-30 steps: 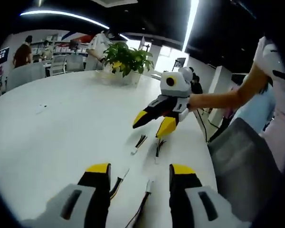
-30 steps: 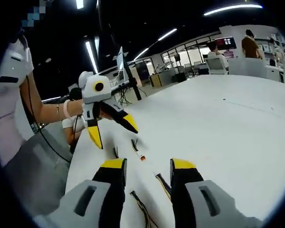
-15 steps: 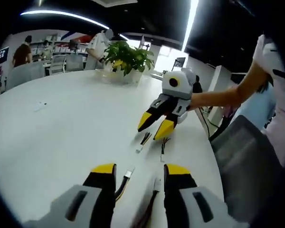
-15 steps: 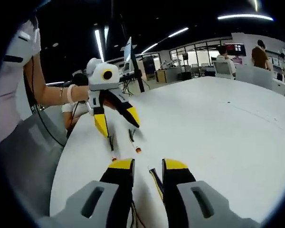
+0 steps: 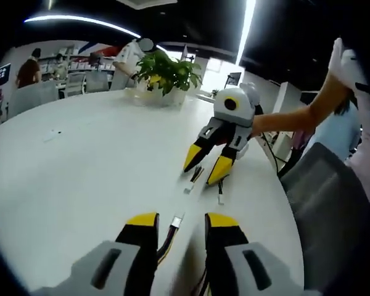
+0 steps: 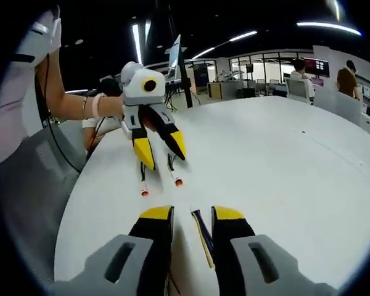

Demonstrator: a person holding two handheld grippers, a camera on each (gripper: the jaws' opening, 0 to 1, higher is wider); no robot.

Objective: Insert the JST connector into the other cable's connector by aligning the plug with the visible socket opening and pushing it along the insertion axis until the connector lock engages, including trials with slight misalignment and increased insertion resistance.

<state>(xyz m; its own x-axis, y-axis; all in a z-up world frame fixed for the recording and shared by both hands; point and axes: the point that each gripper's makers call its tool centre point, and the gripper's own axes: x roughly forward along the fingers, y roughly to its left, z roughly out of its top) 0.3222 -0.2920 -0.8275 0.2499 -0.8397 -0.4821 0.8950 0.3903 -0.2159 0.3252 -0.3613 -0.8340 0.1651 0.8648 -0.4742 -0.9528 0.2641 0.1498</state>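
Note:
Short wire leads with small connectors lie on the white table (image 5: 80, 160). In the left gripper view, my left gripper (image 5: 180, 220) is open low over the table, and a lead with a white connector (image 5: 177, 221) lies between its jaws. My right gripper (image 5: 206, 164) faces it, open, over two more lead ends (image 5: 188, 188). In the right gripper view, my right gripper (image 6: 191, 213) is open with a yellow-and-black lead (image 6: 201, 231) between its jaws. Beyond it my left gripper (image 6: 161, 151) hangs open above two red-tipped connectors (image 6: 178, 181).
A potted green plant (image 5: 163, 74) stands at the far side of the table. A grey chair back (image 5: 333, 209) sits beside the table edge near the person's arm (image 5: 290, 120). People and desks stand in the background.
Both grippers have come closer to each other and lower over the leads. Each pair of jaws has narrowed. The leads lie where they were.

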